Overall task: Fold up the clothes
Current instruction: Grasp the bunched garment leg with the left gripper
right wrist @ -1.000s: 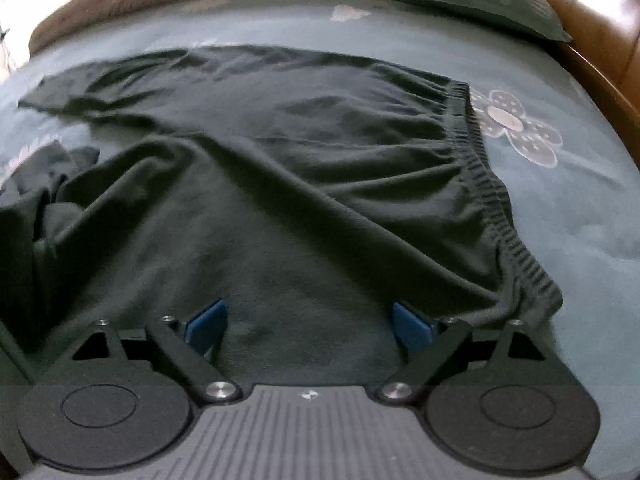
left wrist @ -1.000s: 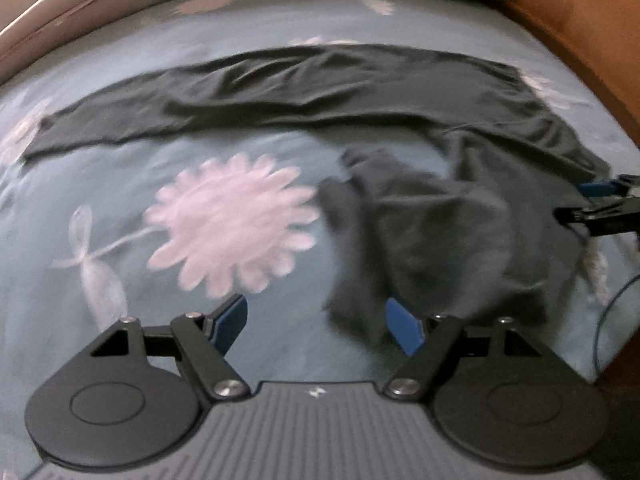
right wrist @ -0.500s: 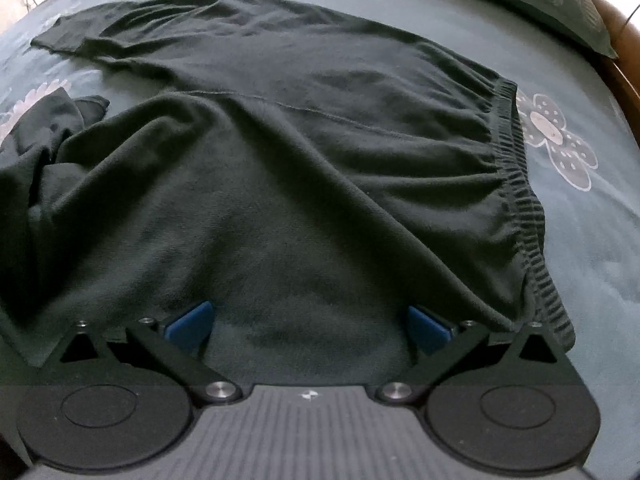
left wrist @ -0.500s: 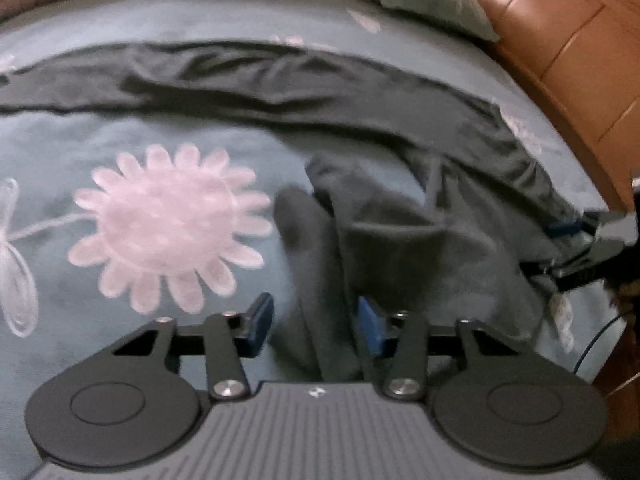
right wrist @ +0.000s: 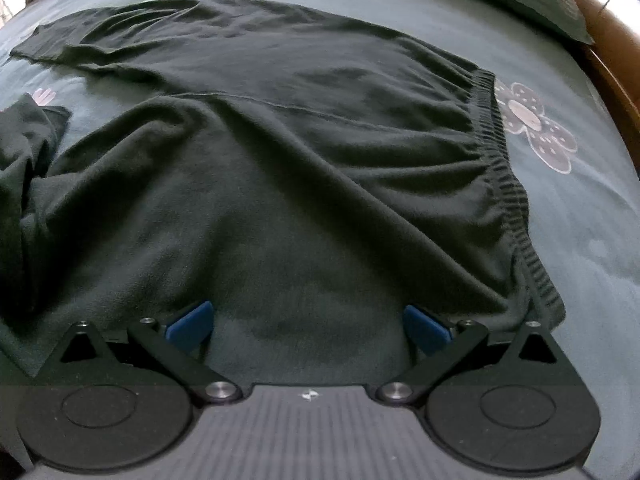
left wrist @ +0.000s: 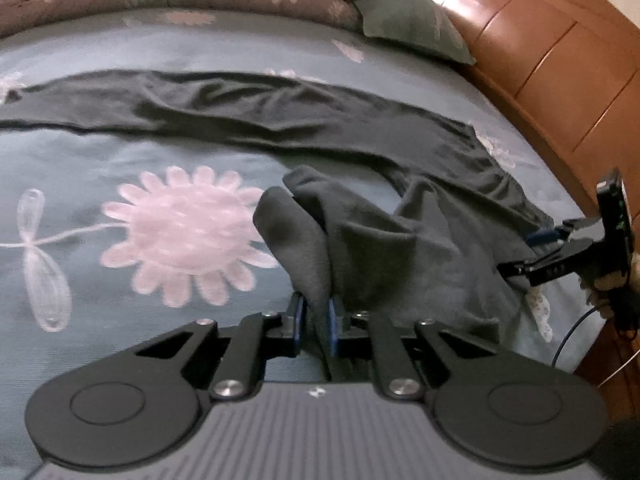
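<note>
Through the left wrist camera I see my left gripper [left wrist: 316, 316] at the bottom of the frame, its two blue pads pressed close together with a fold of dark trousers [left wrist: 360, 240] pinched between them. The cloth rises from the pads in a bunched ridge, and one long trouser leg stretches flat across the blue bedspread [left wrist: 100, 160] toward the far left. A large pale pink flower [left wrist: 184, 236] printed on the bedspread lies just left of the bunched cloth. A green pillow [left wrist: 412, 28] sits at the head of the bed beside a brown wooden headboard [left wrist: 540, 60]. At the right edge, the right gripper [left wrist: 540, 248] reaches in at the trousers' edge, with part of a hand [left wrist: 608, 284] behind it. Through the right wrist camera I see my right gripper [right wrist: 308, 324] with its blue pads spread wide apart, resting over the dark cloth and holding nothing between them. The trousers [right wrist: 280, 160] fill most of this view, spread on the bedspread [right wrist: 592, 220] with soft wrinkles, and the ribbed waistband [right wrist: 508, 184] runs down their right side. A dotted flower print [right wrist: 532, 120] shows just beyond the waistband.
</note>
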The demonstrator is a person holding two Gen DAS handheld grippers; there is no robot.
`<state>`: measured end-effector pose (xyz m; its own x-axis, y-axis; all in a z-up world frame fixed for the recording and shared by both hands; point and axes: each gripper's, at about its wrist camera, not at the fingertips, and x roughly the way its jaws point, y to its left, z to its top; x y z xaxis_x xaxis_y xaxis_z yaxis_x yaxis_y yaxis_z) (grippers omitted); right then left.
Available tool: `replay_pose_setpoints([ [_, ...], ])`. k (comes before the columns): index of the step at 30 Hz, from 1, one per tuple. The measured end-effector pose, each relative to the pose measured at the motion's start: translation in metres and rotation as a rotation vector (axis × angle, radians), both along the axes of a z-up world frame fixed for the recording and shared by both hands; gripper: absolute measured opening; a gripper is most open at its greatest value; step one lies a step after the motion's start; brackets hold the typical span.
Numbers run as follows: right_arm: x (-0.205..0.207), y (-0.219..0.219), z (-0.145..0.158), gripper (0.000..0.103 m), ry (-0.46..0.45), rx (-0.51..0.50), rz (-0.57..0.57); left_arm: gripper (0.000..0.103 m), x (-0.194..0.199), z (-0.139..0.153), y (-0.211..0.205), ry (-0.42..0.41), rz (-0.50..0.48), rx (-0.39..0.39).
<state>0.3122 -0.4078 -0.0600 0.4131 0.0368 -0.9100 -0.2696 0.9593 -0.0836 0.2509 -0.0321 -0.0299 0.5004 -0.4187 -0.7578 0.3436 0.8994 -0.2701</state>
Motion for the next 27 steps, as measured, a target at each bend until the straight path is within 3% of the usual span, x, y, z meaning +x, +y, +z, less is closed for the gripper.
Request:
replay_pose_setpoints([
  [14, -0.042, 0.047, 0.034, 0.103, -0.083, -0.023, -0.097, 0.01, -0.023, 0.028, 0.133, -0.049, 0.104, 0.096],
  [27, -0.047, 0.105, 0.041, 0.103, -0.111, -0.051, -0.127, 0.011, -0.046, 0.028, 0.21, -0.027, 0.119, 0.052],
])
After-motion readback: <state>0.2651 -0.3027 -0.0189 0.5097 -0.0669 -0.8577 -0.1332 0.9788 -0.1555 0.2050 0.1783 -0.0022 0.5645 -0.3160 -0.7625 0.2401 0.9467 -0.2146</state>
